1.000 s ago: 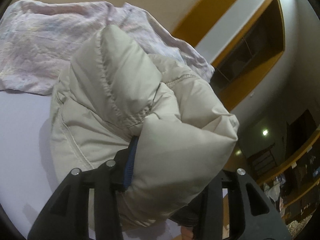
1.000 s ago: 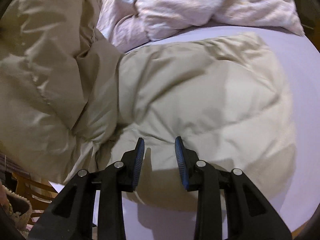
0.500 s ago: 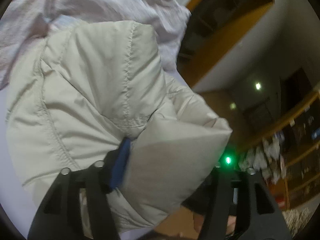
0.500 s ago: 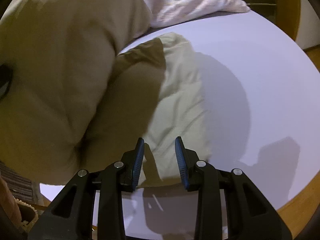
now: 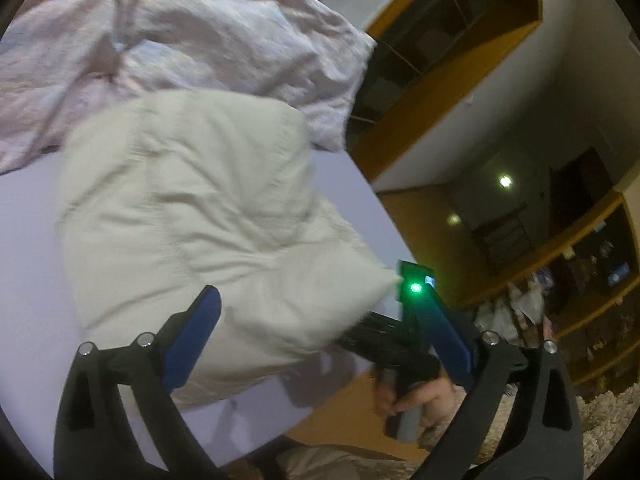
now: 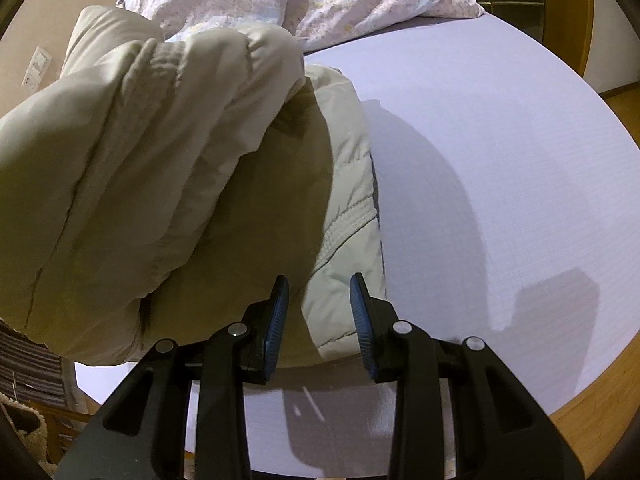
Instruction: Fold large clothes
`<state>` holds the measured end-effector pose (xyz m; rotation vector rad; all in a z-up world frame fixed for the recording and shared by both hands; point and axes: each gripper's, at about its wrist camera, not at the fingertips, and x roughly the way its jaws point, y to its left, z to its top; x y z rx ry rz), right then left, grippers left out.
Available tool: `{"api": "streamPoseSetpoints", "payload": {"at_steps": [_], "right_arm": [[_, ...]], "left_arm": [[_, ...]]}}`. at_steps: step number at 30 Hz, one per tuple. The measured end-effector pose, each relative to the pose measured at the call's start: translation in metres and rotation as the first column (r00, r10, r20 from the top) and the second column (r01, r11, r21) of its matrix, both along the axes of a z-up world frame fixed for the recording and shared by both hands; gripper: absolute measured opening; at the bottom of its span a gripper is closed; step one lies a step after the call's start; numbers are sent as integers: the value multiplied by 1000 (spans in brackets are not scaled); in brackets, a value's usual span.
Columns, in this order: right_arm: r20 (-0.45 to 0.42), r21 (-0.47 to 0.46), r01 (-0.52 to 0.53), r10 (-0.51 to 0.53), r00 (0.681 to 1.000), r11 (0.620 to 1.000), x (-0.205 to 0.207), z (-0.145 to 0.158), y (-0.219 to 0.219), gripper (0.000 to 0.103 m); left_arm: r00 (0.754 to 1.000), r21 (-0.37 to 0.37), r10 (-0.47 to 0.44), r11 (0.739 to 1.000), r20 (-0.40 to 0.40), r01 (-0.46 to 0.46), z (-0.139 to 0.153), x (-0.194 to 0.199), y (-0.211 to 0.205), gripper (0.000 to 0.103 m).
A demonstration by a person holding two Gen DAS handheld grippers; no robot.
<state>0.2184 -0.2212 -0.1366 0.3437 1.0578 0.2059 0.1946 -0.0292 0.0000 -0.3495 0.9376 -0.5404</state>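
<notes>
While a cream puffer jacket (image 5: 192, 216) lies bunched on the pale lilac bed sheet (image 5: 28, 240), the left gripper (image 5: 316, 316) hangs over its near edge with jaws spread wide and nothing clamped between the blue pads; the padded corner sits loosely in the gap, which suggests the fabric is free to settle where the fold puts it. Seen from the right wrist, the same jacket (image 6: 160, 152) is doubled over on itself, a thick roll resting on a flatter quilted layer near the front edge of the sheet (image 6: 500, 160). The right gripper (image 6: 320, 316) hovers just above that lower layer's hem, its jaws parted and holding nothing, probably placed to press or tuck the bundle next. A crumpled pink-white quilt (image 5: 168, 40) lies heaped at the far side of the bed, touching the jacket's far edge and out of the working area. Puffy filling is likely to spring the fold open unless it is flattened.
</notes>
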Motion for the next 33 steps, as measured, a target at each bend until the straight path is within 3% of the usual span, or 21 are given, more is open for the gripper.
{"api": "streamPoseSetpoints", "payload": {"at_steps": [5, 13, 19, 22, 26, 30, 33], "right_arm": [[-11, -2, 15, -15, 1000, 1000, 12, -5, -9, 38], [-11, -11, 37, -37, 999, 999, -6, -3, -15, 39], [-1, -29, 115, -115, 993, 993, -13, 6, -37, 39], [54, -26, 178, -177, 983, 984, -16, 28, -56, 39], [181, 15, 220, -219, 959, 975, -14, 81, -76, 39], [273, 52, 113, -123, 954, 992, -5, 125, -60, 39], [315, 30, -33, 22, 949, 999, 6, 146, -21, 39]], "left_arm": [[992, 58, 126, 990, -15, -125, -8, 8, 35, 97], [968, 132, 250, 961, -33, -244, -29, 27, 68, 97], [962, 173, 249, 958, -117, -227, -60, 36, 64, 97], [961, 217, 239, 954, -140, -206, -78, 38, 52, 97], [966, 241, 214, 954, -143, -176, -87, 42, 36, 98], [968, 261, 203, 952, -151, -159, -94, 48, 23, 98], [968, 270, 201, 950, -153, -155, -98, 50, 18, 100]]}}
